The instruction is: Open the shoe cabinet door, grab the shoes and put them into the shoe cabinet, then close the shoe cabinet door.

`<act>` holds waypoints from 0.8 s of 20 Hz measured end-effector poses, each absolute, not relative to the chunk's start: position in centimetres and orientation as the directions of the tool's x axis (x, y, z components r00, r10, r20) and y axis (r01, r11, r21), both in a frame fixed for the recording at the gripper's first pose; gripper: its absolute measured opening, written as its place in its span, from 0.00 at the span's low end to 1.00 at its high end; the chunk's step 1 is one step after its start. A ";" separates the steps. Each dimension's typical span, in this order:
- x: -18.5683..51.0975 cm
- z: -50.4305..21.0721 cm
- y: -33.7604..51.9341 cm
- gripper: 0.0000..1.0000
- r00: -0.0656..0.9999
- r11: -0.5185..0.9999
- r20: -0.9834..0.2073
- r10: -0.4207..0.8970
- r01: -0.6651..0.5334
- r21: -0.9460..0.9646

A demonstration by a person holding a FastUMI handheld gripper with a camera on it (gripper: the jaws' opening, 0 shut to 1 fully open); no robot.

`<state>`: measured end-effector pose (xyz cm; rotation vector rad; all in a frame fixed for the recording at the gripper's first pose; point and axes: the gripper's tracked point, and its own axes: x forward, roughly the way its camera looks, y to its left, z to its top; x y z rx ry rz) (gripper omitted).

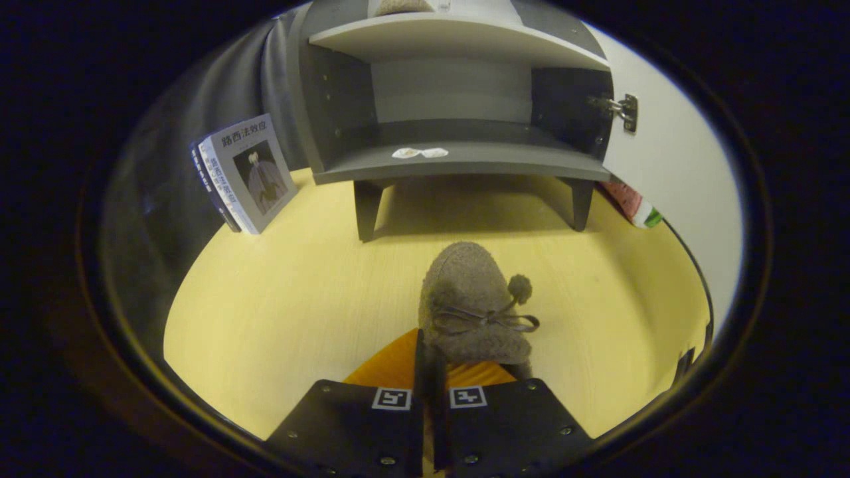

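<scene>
In the gripper view, the gripper [431, 372] had its two fingers pinched close together on the near edge of the shoe [475, 302]. Both fingers seemed to press on the back rim of the shoe, so the gripper was holding it. The shoe was fuzzy, with a little bow and a pom-pom on top. It stuck out straight ahead of the fingers, with its long side pointing toward the shoe cabinet [458, 99]. The toe was the end nearest the cabinet.

The cabinet stood beyond the shoe, on the yellow table [279, 312]. Its door [671, 172] was swung open to the right side of the cabinet. The lower shelf [465, 162] inside looked free, apart from a small white scrap [420, 153]. A book [246, 172] leaned just left of the cabinet.

The shoe likely needed to go straight forward and up a bit to reach that shelf.
</scene>
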<state>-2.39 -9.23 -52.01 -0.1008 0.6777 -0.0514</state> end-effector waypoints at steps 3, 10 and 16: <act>-2.3 -50.2 -9.5 0.07 0.796 0.993 -0.599 -0.087 0.023 -0.115; -1.6 -42.8 -10.4 0.07 0.861 0.989 -0.496 -0.113 0.049 -0.141; 0.5 -32.1 -11.5 0.07 0.936 0.979 -0.319 -0.152 0.097 -0.182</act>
